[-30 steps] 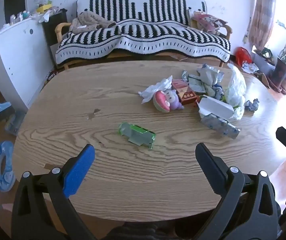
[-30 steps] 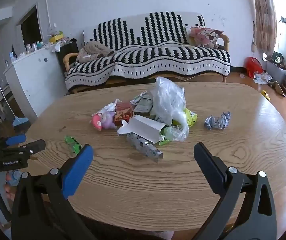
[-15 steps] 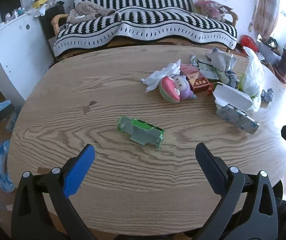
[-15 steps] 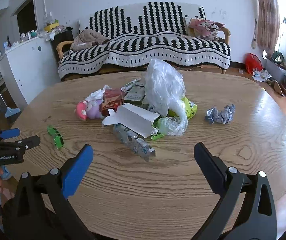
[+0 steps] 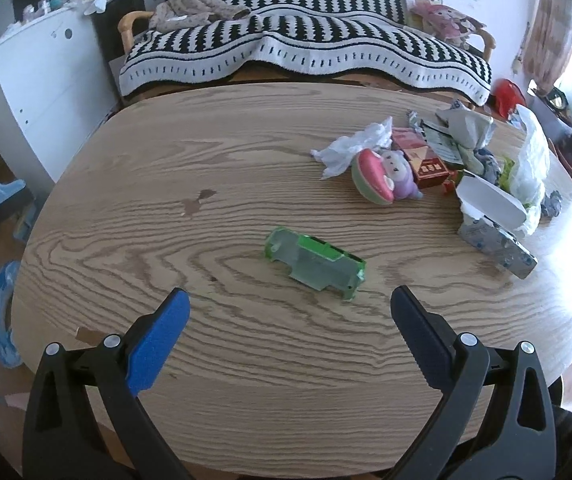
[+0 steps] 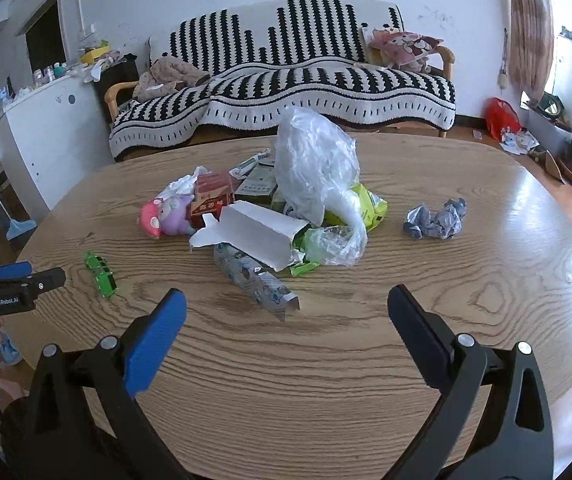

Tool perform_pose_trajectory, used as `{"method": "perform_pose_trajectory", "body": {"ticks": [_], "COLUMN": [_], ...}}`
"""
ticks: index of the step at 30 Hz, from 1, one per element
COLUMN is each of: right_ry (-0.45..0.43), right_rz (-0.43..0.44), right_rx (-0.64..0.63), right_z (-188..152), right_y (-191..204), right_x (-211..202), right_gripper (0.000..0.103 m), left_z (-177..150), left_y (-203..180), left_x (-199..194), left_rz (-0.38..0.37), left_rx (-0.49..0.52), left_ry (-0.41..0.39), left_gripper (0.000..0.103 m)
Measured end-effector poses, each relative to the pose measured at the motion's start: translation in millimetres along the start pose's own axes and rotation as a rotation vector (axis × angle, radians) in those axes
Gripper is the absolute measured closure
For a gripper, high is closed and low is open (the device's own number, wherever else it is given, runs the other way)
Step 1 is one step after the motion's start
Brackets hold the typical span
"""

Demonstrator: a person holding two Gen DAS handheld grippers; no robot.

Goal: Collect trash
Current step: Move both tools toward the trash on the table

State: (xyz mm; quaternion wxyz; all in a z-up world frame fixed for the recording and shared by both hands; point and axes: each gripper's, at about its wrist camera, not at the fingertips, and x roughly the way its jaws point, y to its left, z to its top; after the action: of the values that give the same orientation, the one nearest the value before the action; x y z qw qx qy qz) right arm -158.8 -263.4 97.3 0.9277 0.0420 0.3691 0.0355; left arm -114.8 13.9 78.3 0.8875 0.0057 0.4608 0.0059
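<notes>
Both grippers have closed in on the table (image 5: 246, 380) over the last second: the green carton (image 5: 315, 263), which sat well ahead of the left gripper (image 5: 289, 312), now lies just beyond its fingertips and roughly centred between them, and the trash pile fills more of the right view. Left gripper stands wide open and holds nothing; the right gripper (image 6: 286, 312) is likewise spread wide and empty. Flattened and lying alone on the bare wood, the carton is apart from the heap, which sits further right: a white box (image 6: 252, 236), a printed carton (image 6: 254, 280) in front of it, a clear plastic bag (image 6: 318, 172) over green wrappers, a red box (image 6: 212, 198), tissue (image 5: 356, 146), a pink plush toy (image 6: 166, 216), and a crumpled grey wad (image 6: 434, 218) off by itself. Nothing looks collected yet. The approach suggests the left gripper is lining up on the green carton first, while the printed carton lies nearest the right one. Being flat, the green carton may slide when pinched.
</notes>
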Motion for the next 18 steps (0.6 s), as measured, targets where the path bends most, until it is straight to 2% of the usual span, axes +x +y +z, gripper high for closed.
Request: {"method": "perform_pose_trajectory", "body": {"ticks": [8, 18], "right_ry": [0.002, 0.0], "right_rz": [0.025, -0.013], "right_rx": [0.013, 0.008], "right_z": [-2, -3], "right_y": [2, -11], "right_x": [3, 4], "right_gripper": [0.005, 0.005], "left_z": [-2, -2], "left_y": [7, -2], "left_x": [1, 4], "left_rz": [0.01, 0.01], "left_rx": [-0.01, -0.013], "left_ry": [0.004, 0.019], "left_gripper": [0.005, 0.005]}}
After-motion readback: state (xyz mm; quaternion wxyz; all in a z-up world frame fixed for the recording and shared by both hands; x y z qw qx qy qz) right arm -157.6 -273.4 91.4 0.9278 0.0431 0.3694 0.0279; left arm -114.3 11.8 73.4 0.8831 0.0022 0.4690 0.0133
